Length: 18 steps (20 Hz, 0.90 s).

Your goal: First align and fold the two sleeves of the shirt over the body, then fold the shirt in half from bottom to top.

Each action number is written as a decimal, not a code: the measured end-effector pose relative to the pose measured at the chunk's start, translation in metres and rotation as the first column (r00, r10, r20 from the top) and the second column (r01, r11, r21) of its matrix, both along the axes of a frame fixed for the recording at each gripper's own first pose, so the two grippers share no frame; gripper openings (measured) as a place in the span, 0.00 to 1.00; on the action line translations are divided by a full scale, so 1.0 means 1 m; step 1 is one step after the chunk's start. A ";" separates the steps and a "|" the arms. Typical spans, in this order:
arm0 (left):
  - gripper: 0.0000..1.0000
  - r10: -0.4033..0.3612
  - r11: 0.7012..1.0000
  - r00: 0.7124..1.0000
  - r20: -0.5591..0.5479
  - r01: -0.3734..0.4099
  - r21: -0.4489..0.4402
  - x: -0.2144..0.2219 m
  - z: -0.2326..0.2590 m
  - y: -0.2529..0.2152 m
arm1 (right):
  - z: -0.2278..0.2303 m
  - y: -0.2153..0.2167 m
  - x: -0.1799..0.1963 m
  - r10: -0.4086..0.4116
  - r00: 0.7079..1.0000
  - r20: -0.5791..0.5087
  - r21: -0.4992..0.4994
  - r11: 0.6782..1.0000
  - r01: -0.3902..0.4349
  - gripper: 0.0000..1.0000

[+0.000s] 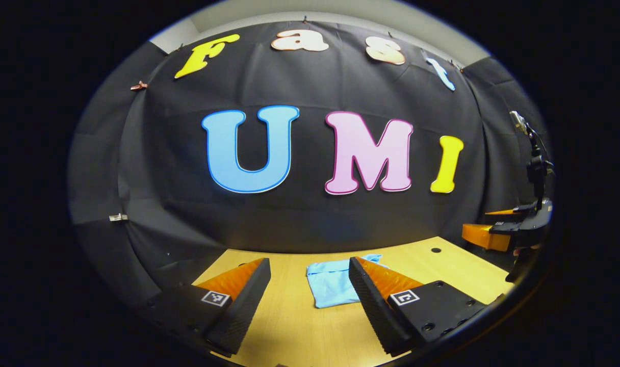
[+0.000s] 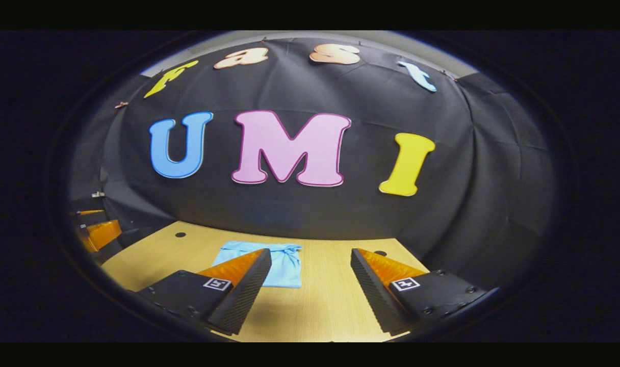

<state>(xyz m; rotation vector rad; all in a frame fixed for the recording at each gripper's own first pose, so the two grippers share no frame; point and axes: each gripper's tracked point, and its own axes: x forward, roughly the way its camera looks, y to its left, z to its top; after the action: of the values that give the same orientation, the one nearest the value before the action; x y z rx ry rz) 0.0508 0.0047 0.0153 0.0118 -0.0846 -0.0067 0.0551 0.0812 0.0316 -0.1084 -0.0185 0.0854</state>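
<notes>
In the left gripper view, the left tool [image 1: 310,285] hovers above the wooden desk [image 1: 300,326], its fingers spread wide with nothing between them. The light blue shirt [image 1: 335,283] lies folded into a small bundle on the desk, just ahead, between the fingertips and partly hidden behind one finger. The other tool [image 1: 514,229] shows at the view's far edge, well apart from the shirt.

In the right gripper view, the right tool [image 2: 310,278] hangs over the desk [image 2: 330,306], fingers wide apart and holding nothing. The shirt [image 2: 284,265] lies ahead, partly behind one fingertip.
</notes>
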 end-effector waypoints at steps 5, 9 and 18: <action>0.98 -0.008 1.000 1.000 0.029 0.008 0.014 -0.078 -0.010 -0.003 | -0.014 -0.021 -0.082 -0.003 1.000 0.019 -0.006 1.000 0.003 0.97; 0.98 -0.019 0.999 0.999 0.046 0.017 0.032 -0.133 -0.018 -0.004 | -0.024 -0.020 -0.143 -0.006 1.000 0.030 0.017 1.000 0.006 0.97; 0.98 0.011 1.000 1.000 0.024 -0.012 0.021 -0.203 -0.046 0.007 | -0.040 -0.011 -0.215 0.030 0.999 0.038 0.050 0.998 -0.032 0.96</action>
<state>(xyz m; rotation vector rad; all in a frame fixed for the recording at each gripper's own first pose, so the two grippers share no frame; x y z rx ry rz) -0.1521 0.0113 -0.0303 0.0340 -0.1083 0.0038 -0.1598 0.0701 -0.0087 -0.0594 -0.0597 0.1139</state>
